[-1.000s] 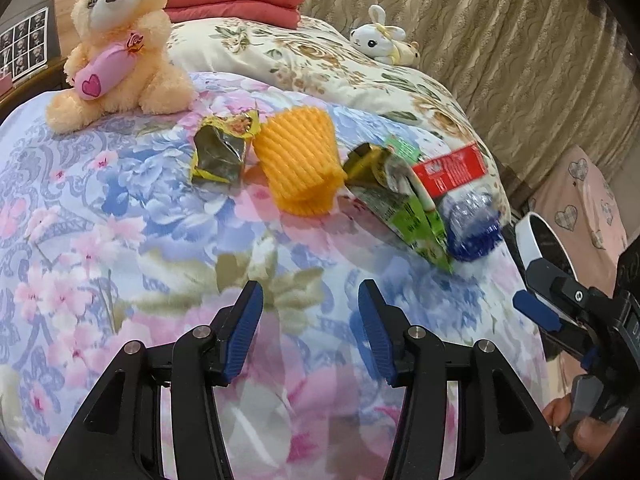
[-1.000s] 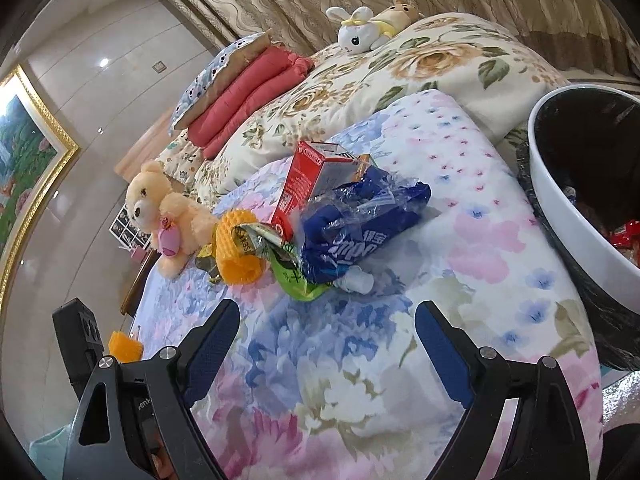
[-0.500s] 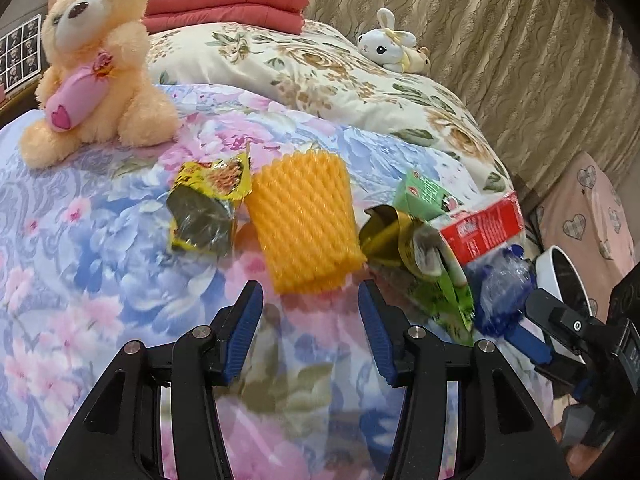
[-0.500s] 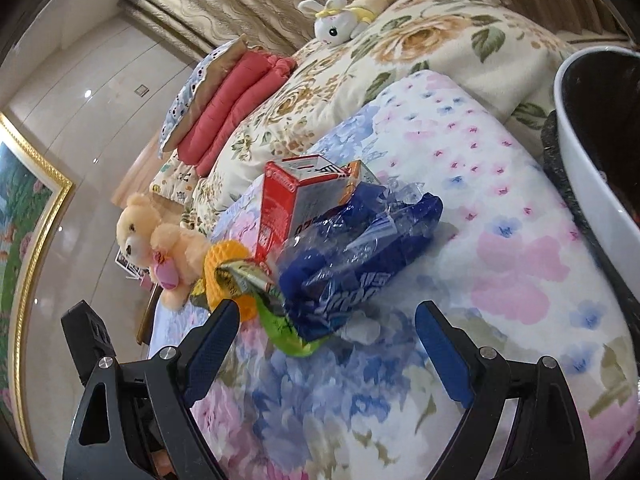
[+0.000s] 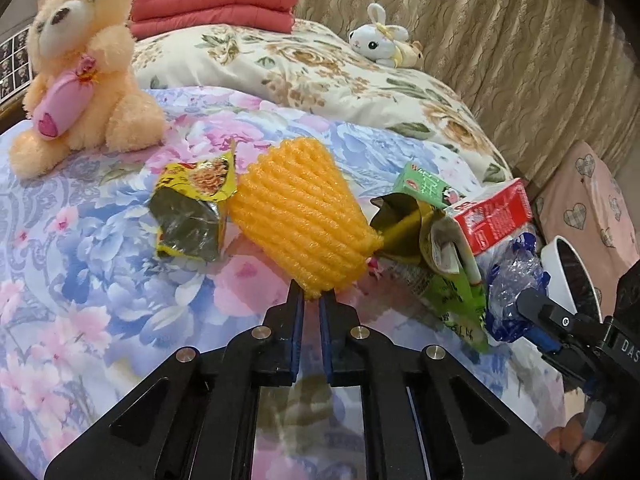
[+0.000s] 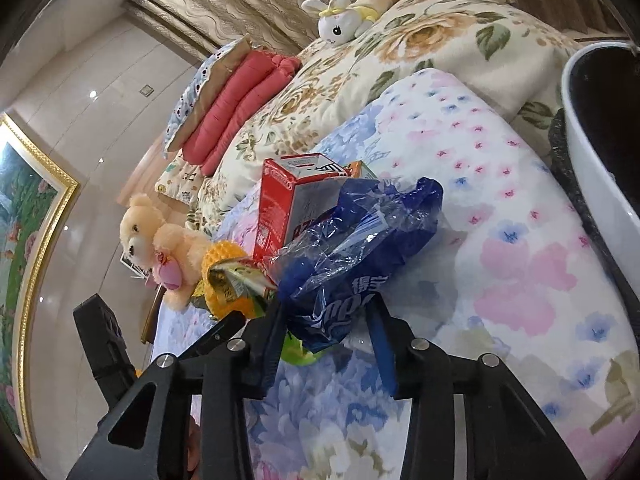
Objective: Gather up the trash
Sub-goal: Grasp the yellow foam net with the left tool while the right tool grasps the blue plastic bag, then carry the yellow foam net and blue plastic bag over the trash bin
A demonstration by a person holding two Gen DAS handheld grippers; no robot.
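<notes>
Trash lies on the flowered bedspread. My left gripper (image 5: 311,300) is shut on the near edge of an orange foam net (image 5: 300,216). Beside the net lie a yellow snack wrapper (image 5: 192,204), a green wrapper (image 5: 448,280), a green carton (image 5: 424,186) and a red carton (image 5: 496,216). My right gripper (image 6: 328,316) is closing around a blue plastic bag (image 6: 360,248); its jaws touch the bag's near end. The right gripper also shows in the left wrist view (image 5: 532,312) at the bag (image 5: 512,280).
A white bin with a black liner (image 6: 592,168) stands at the bed's right edge. A peach teddy bear (image 5: 80,64) sits at the back left. A white bunny toy (image 5: 380,42) lies on the floral pillow. Red folded blankets (image 5: 212,4) are behind.
Both grippers moved forward to the trash. The left jaws closed on the orange foam net. The right jaws narrowed around the blue bag.
</notes>
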